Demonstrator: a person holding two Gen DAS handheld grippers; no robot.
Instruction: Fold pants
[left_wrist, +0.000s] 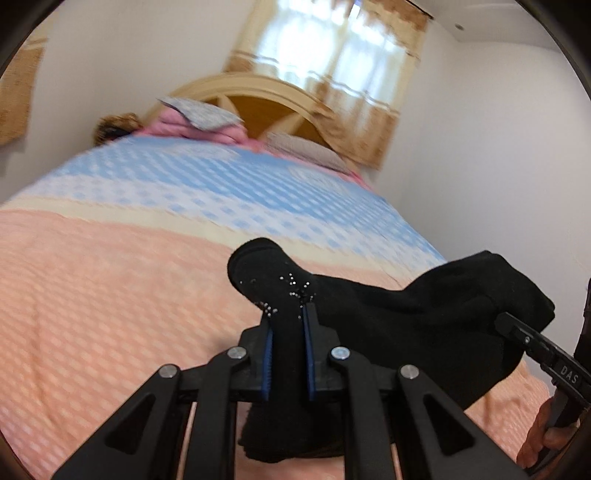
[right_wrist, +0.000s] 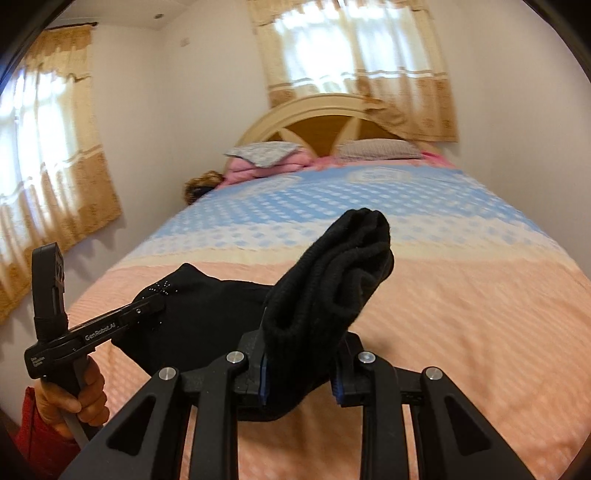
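Am gripping black pants (left_wrist: 406, 314) above bed (left_wrist: 110, 295): left gripper (left_wrist: 288, 325) fingers pinching studded edge, right gripper (right_wrist: 301, 354) fingers pinching bunched end. Fold carry under way, I judge; next, laying cloth flat toward 12 o'clock.

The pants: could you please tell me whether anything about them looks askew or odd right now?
Yes. The pants hang bunched between the left gripper and right gripper, lifted off the bedspread, not flat. The right gripper clamps a thick rumpled wad; the left pinches a thinner part near some sparkly studs.

Both wrist views face the bed (left_wrist: 110, 295) headboard (right_wrist: 314, 114)
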